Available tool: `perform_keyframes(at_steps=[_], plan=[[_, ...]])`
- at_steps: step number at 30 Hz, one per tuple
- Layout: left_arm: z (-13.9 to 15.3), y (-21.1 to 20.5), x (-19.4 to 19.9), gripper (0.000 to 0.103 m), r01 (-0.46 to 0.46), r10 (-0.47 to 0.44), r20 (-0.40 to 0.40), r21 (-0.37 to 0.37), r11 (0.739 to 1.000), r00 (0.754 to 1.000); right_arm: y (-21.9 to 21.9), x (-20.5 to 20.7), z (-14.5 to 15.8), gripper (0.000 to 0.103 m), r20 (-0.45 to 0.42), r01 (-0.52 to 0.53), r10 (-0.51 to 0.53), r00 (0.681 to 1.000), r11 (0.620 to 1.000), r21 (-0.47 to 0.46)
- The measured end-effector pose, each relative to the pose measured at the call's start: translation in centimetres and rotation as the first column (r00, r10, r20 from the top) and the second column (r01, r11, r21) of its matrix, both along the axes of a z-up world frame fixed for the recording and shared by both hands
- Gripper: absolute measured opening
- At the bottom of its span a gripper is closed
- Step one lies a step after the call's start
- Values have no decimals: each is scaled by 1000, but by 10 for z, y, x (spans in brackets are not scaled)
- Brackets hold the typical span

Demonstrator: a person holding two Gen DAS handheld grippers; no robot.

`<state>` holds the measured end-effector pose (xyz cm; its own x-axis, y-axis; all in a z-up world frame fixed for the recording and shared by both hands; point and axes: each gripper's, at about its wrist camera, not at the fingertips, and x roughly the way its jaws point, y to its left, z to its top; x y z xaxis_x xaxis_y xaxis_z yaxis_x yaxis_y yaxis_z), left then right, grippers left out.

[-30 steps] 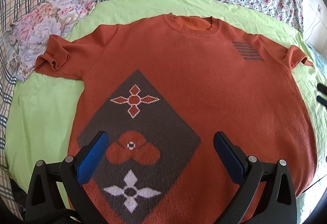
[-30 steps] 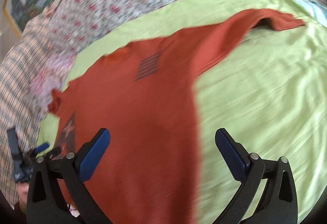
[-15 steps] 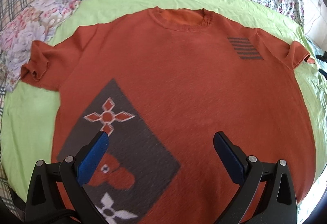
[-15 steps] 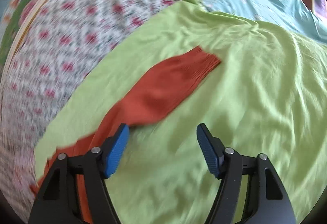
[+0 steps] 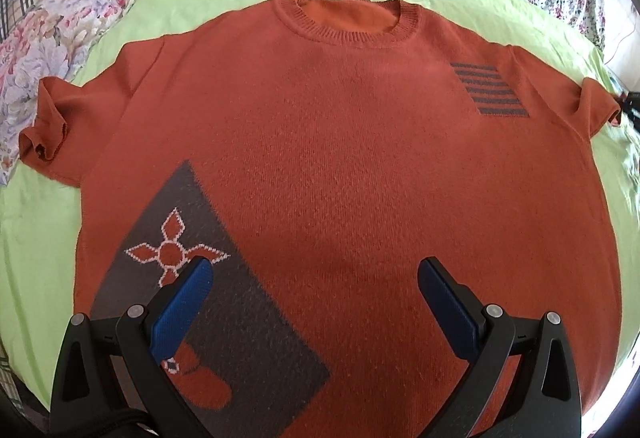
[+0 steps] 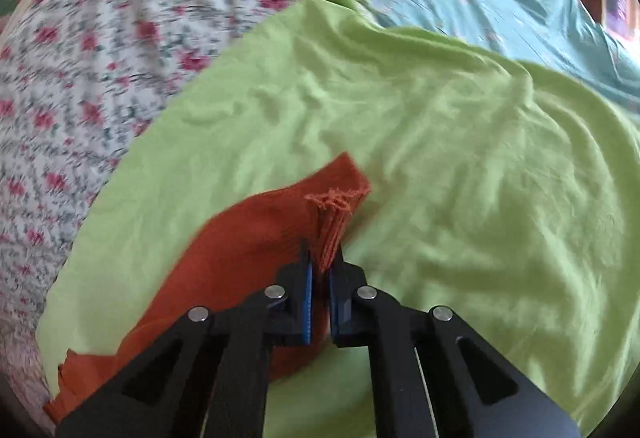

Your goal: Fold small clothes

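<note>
The right gripper [image 6: 320, 262] has its jaws clamped on the bunched cuff of the sweater's sleeve [image 6: 334, 216]. The left gripper [image 5: 316, 278] hangs with jaws wide apart over the orange sweater [image 5: 340, 158], which lies flat on the green sheet [image 5: 36, 230].

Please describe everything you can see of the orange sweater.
The orange sweater is knitted, short-sleeved, with a ribbed round collar. It lies flat, front up, on the green sheet. A grey diamond panel with flower motifs sits low on one side, and grey stripes near one shoulder. The right tool is shut on one sleeve's cuff, bunching it. The left tool is open above the body.
</note>
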<state>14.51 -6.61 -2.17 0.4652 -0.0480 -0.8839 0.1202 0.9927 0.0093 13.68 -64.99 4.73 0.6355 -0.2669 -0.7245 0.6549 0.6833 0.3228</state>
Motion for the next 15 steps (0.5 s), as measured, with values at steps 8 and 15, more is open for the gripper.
perform_keyframes(at_steps=[8,15], plan=[[6,14,-7,102,-10,11,14,-45,999,1000,170,41,49,7,141,-436,431,891,900,8],[8,53,-20,102,-65,67,17,-109,992,998,336,88,30,7,262,-708,659,705,681,189]])
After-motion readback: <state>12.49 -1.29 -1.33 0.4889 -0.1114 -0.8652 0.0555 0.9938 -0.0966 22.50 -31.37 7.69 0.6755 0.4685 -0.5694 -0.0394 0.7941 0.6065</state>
